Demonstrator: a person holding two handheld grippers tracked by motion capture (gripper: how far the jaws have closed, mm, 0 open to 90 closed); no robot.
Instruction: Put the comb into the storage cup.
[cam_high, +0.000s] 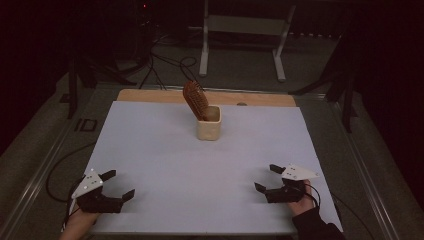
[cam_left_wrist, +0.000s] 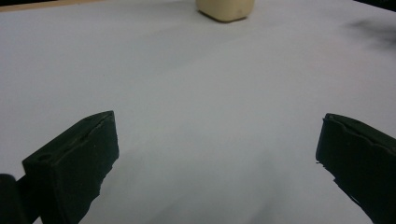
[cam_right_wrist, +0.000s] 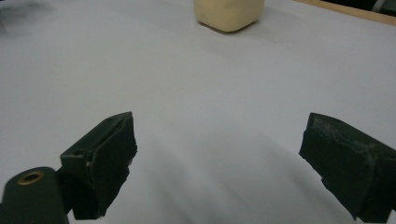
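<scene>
A cream cup (cam_high: 208, 124) stands upright near the back middle of the white table cover (cam_high: 165, 160). A brown wooden hairbrush (cam_high: 195, 99) leans in it, bristle head up and tilted left. My left gripper (cam_high: 120, 184) rests at the front left, jaws wide open and holding nothing. At the front right my right gripper (cam_high: 266, 178) is open too, with nothing between its jaws. In the left gripper view the cup's base (cam_left_wrist: 225, 9) sits at the top edge past the open gripper (cam_left_wrist: 217, 154). The right gripper view shows the cup base (cam_right_wrist: 229, 14) ahead of the spread gripper (cam_right_wrist: 219, 154).
A wooden strip (cam_high: 150, 96) runs along the table's far edge, with a small dark spot (cam_high: 242, 104) on it. Behind the table stand a white metal frame (cam_high: 245, 35) and loose black cables (cam_high: 165, 65) on the floor. Dark stands flank both sides.
</scene>
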